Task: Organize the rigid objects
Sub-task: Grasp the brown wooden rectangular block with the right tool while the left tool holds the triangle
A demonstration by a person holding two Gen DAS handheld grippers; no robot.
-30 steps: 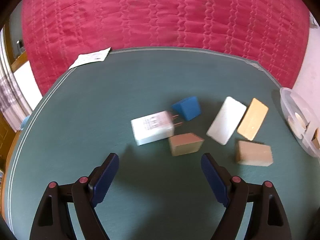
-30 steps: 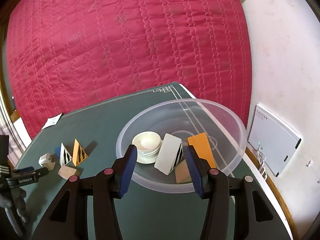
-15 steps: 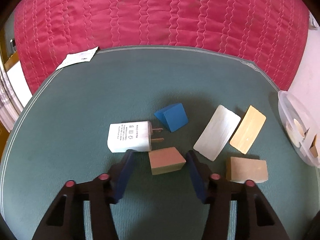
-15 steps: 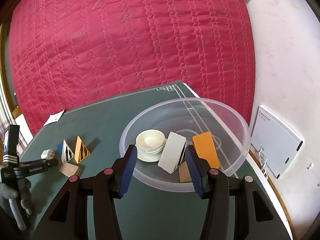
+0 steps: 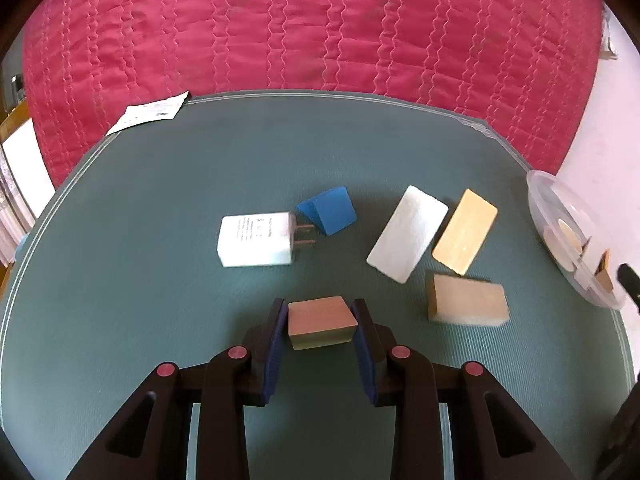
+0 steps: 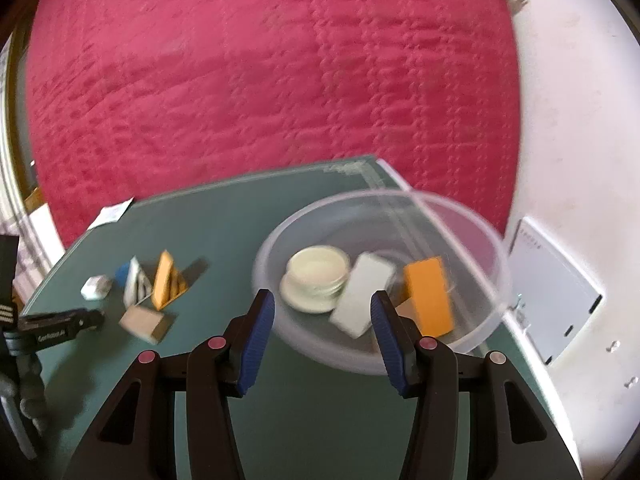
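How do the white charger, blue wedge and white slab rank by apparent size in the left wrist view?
1. white slab and white charger: too alike to rank
2. blue wedge: smallest

- The left wrist view looks steeply down along its own fingers, close over the green table mat [image 5: 160, 208], facing the red quilted cloth [image 5: 320, 28].
- The right wrist view looks down less steeply, close behind the clear plastic bowl [image 6: 494, 256].
- Both views show that mat, the bowl [image 5: 538, 204] and the scattered blocks.
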